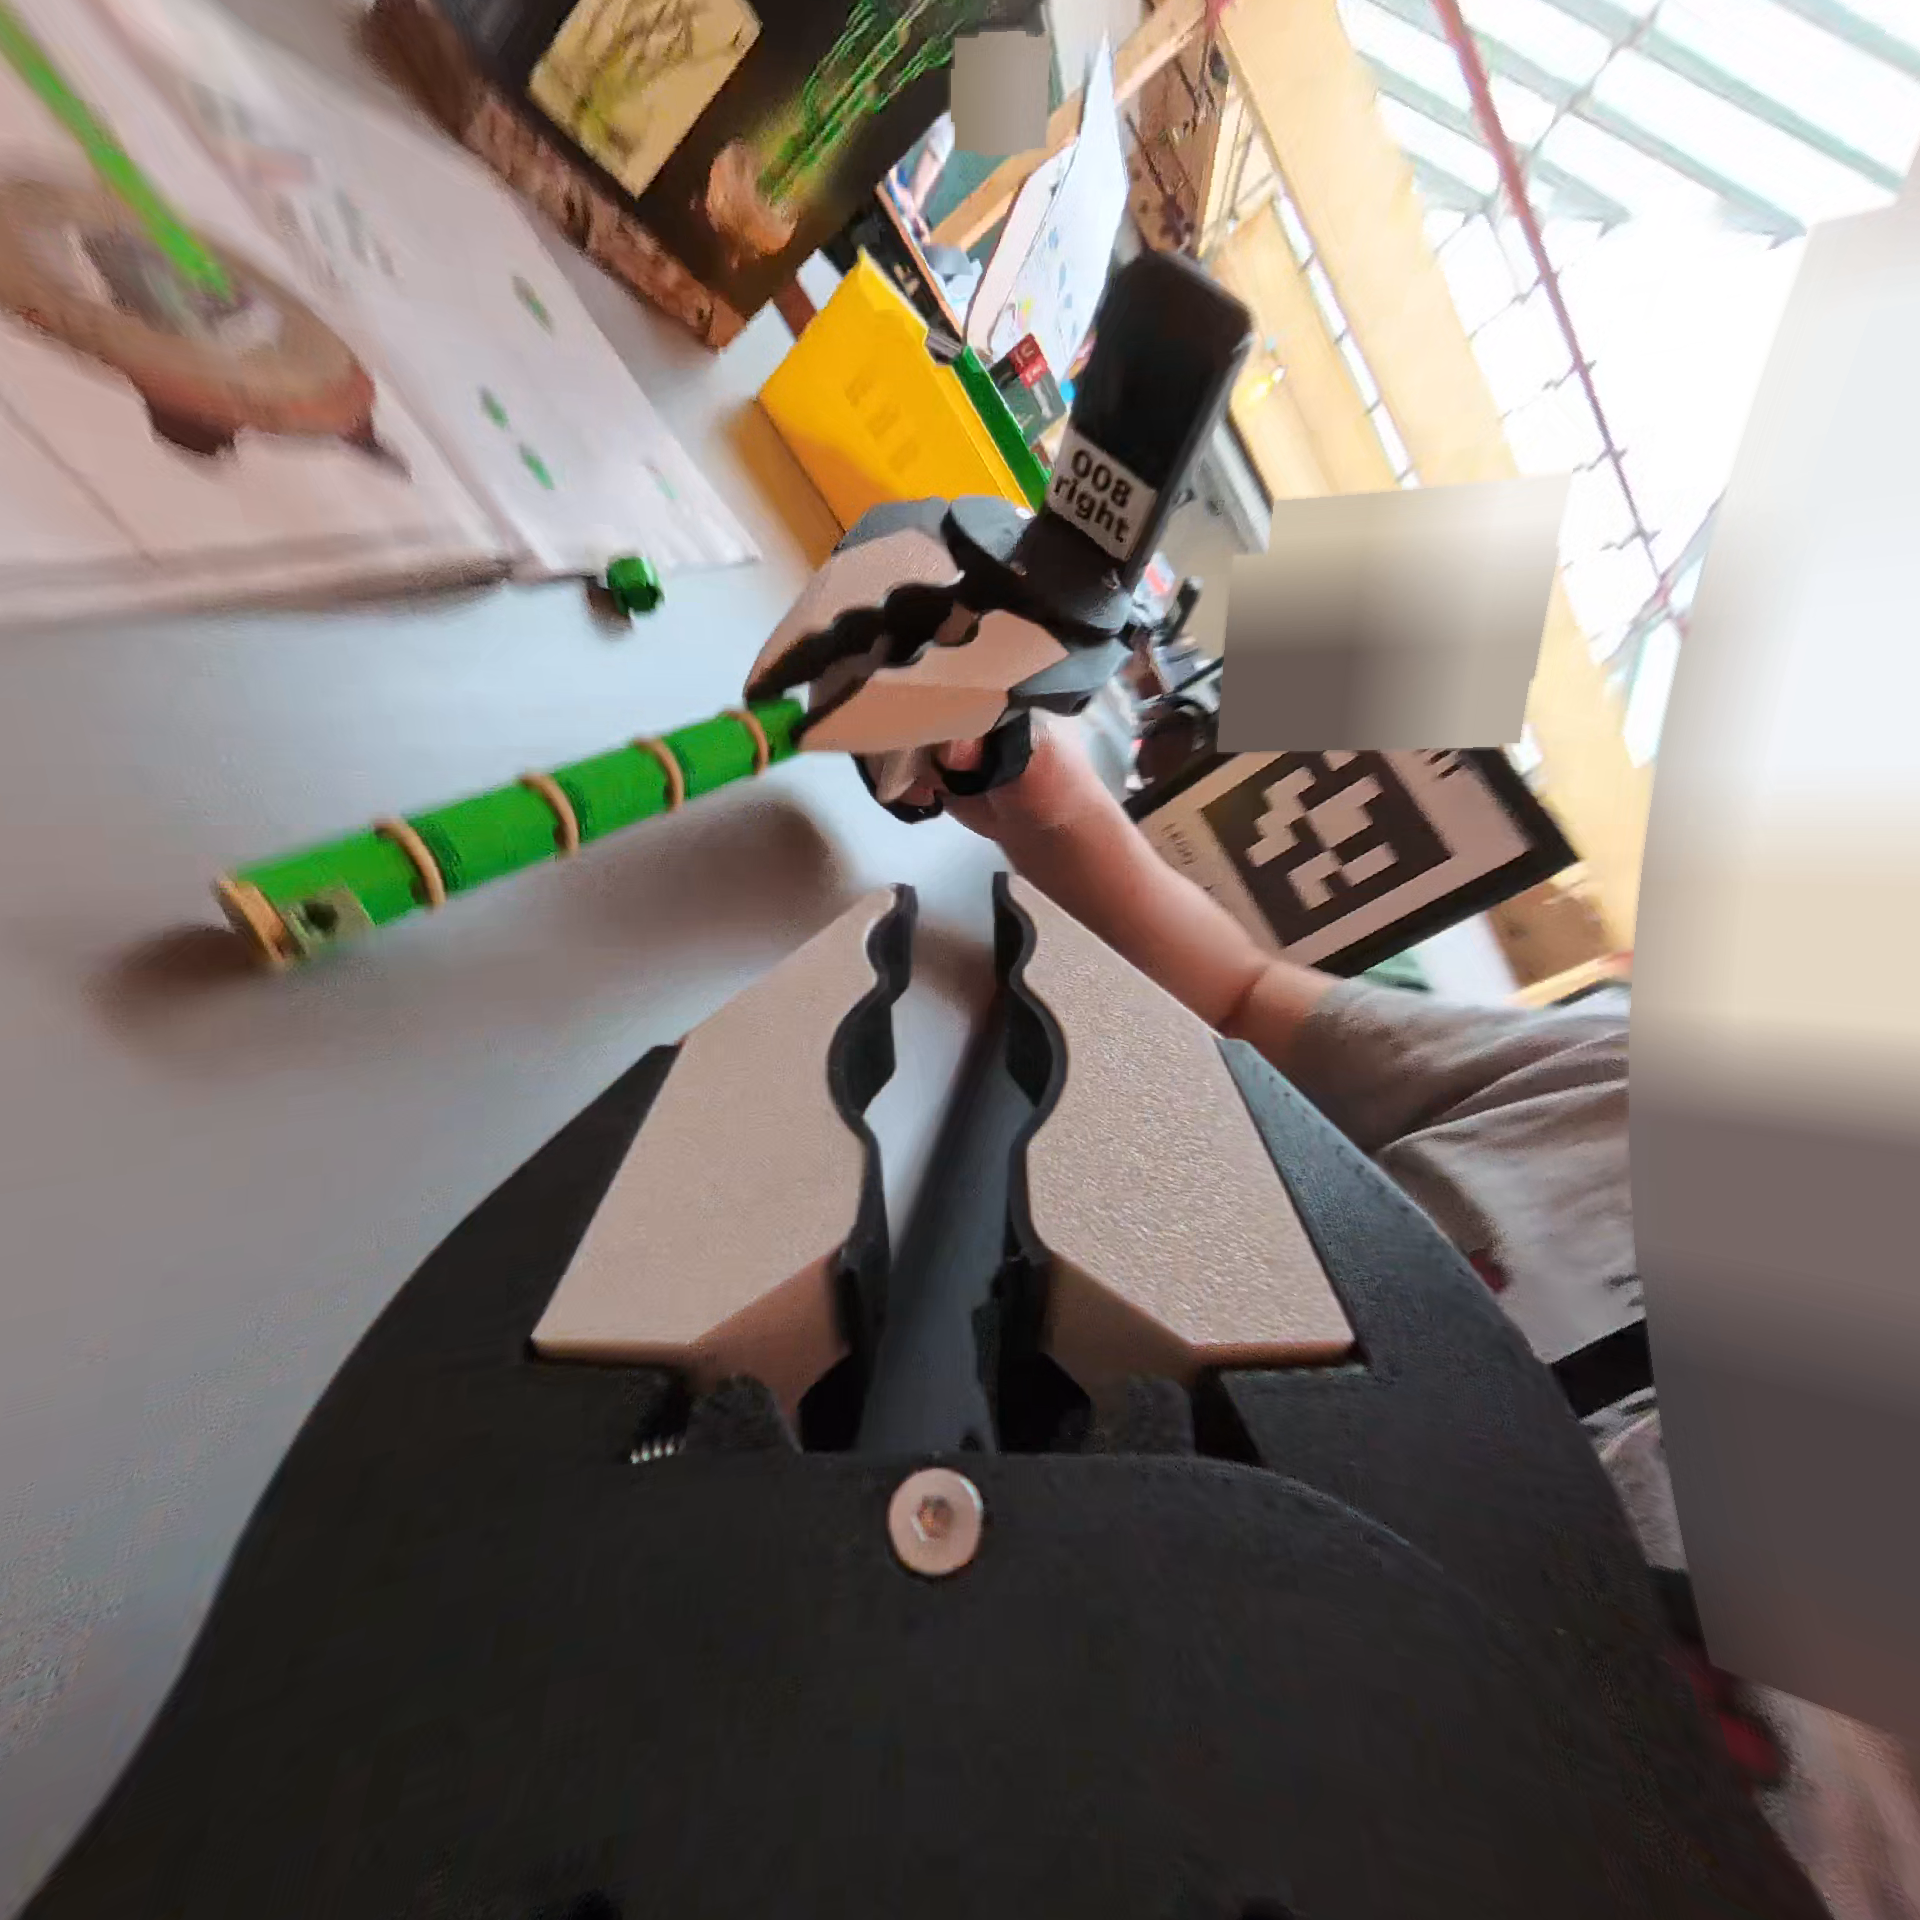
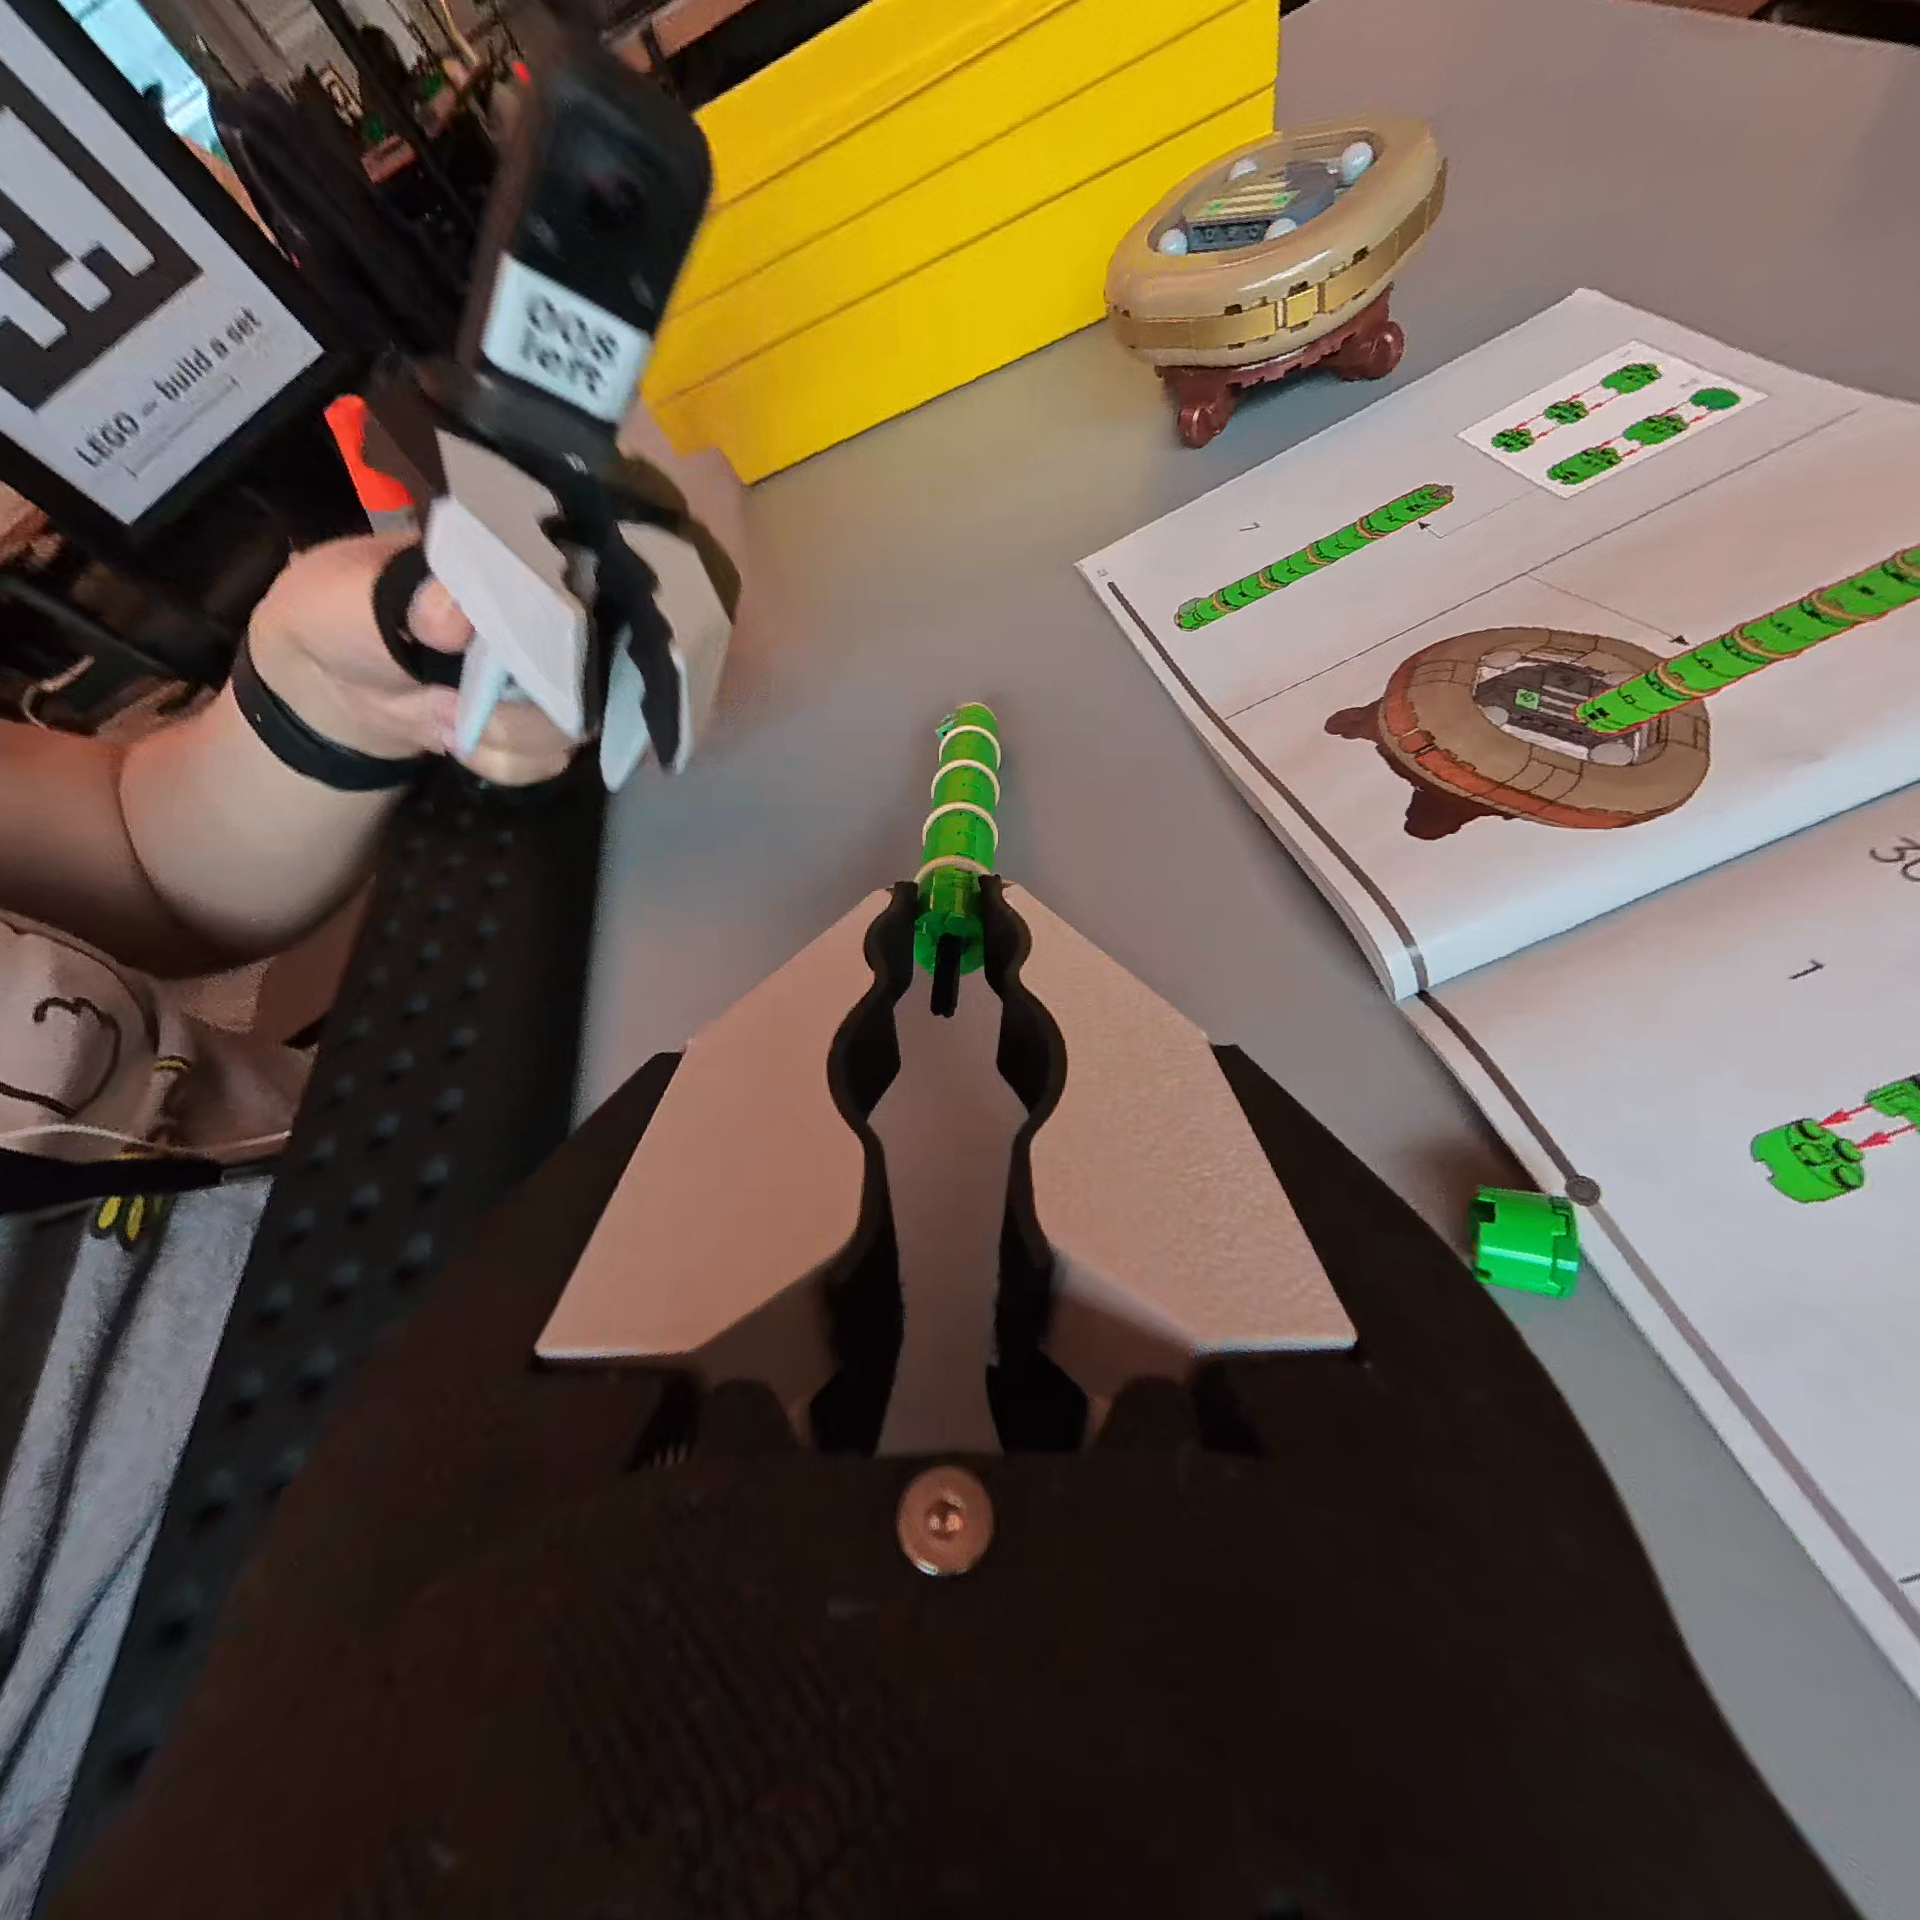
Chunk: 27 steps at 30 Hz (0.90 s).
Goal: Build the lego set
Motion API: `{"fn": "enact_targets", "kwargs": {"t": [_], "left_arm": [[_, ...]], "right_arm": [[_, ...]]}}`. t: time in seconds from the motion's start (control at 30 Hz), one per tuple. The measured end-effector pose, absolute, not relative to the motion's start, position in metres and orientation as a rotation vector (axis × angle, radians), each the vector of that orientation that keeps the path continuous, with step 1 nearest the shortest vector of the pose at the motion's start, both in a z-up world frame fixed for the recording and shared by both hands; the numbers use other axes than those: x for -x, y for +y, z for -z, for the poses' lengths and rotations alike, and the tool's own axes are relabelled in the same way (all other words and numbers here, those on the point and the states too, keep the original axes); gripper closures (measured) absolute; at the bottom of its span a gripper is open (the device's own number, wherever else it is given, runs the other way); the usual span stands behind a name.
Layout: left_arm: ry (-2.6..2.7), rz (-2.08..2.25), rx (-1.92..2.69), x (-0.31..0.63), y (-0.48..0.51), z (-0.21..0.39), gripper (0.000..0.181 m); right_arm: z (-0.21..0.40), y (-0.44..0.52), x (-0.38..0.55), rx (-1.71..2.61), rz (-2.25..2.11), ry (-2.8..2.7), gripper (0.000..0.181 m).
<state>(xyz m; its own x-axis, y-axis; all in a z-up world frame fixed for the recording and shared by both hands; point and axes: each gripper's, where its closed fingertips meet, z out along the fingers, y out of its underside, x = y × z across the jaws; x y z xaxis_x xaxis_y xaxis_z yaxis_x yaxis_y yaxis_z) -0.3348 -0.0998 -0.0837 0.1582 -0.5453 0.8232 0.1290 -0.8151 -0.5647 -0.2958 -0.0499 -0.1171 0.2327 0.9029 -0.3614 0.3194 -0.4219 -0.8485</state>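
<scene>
In the right wrist view, bare grey desk (image 2: pixel 1039 540) fills the middle of the frame, bounded by a yellow box (image 2: pixel 966 208) at the top, an open instruction booklet (image 2: pixel 1621 790) along the right edge, and a black perforated rail (image 2: pixel 416 1039) at the left. The right hand-held gripper (image 2: pixel 948 914) clamps the near end of the green bamboo stalk (image 2: pixel 961 800), which points away up-frame. A loose green round brick (image 2: pixel 1524 1242) lies at the booklet's edge, lower right. The tan pot base (image 2: pixel 1278 260) stands upper right. The left hand-held gripper (image 1: pixel 951 904) hovers empty, jaws slightly parted, below the stalk in its own view.
</scene>
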Motion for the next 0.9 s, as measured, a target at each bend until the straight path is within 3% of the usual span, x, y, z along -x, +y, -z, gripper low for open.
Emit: {"fn": "enact_targets", "kwargs": {"t": [0.1,0.4,0.63,0.73,0.8,0.9], "left_arm": [[0.329,1.851,2.018,0.318,-0.111,0.100,0.167],[0.240,1.635,2.096,0.341,-0.096,0.111,0.165],[0.240,1.453,2.100,0.373,-0.098,0.108,0.162],[0.224,1.436,2.093,0.381,-0.100,0.107,0.159],[0.232,1.418,2.110,0.384,-0.104,0.112,0.157],[0.205,1.439,2.086,0.386,-0.103,0.112,0.154]], "right_arm": [[0.120,-0.052,0.298,1.903,-1.156,-1.121,0.170],[0.148,-0.066,0.302,1.974,-0.819,-1.433,0.170],[0.154,-0.055,0.342,2.023,-0.495,-1.656,0.139],[0.173,-0.057,0.344,2.133,-0.405,-1.728,0.148],[0.173,-0.059,0.348,2.131,-0.461,-1.717,0.166],[0.154,-0.055,0.352,2.032,-0.606,-1.625,0.167]]}}
